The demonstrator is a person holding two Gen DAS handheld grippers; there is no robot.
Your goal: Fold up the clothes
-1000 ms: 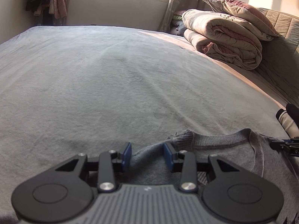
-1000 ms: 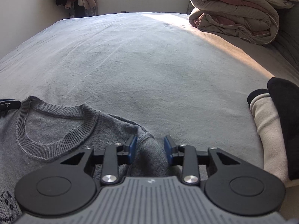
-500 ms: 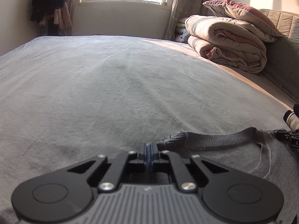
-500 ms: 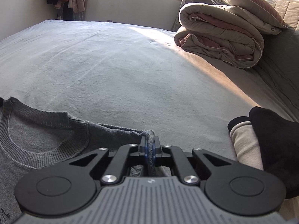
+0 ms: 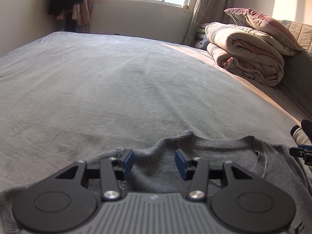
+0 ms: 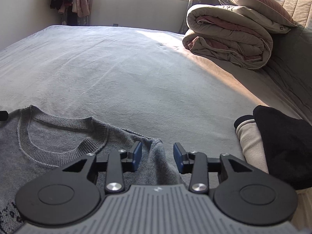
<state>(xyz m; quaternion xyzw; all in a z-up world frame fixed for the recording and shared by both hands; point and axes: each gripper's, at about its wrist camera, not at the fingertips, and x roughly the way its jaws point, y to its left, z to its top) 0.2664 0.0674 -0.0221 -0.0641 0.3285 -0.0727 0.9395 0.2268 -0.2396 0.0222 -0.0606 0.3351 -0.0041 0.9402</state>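
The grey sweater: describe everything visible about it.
The grey sweater is a knit with a ribbed round collar, lying flat and face up on the grey bedspread, collar toward the window. A dark pattern shows near its lower edge. The left gripper and right gripper stand open over its shoulders, a raised fold between each pair of pads.

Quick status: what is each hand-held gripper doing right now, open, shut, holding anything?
Left hand-held gripper: open, holding nothing, over the gray sweater.
Right hand-held gripper: open, holding nothing, astride the sweater's shoulder edge.
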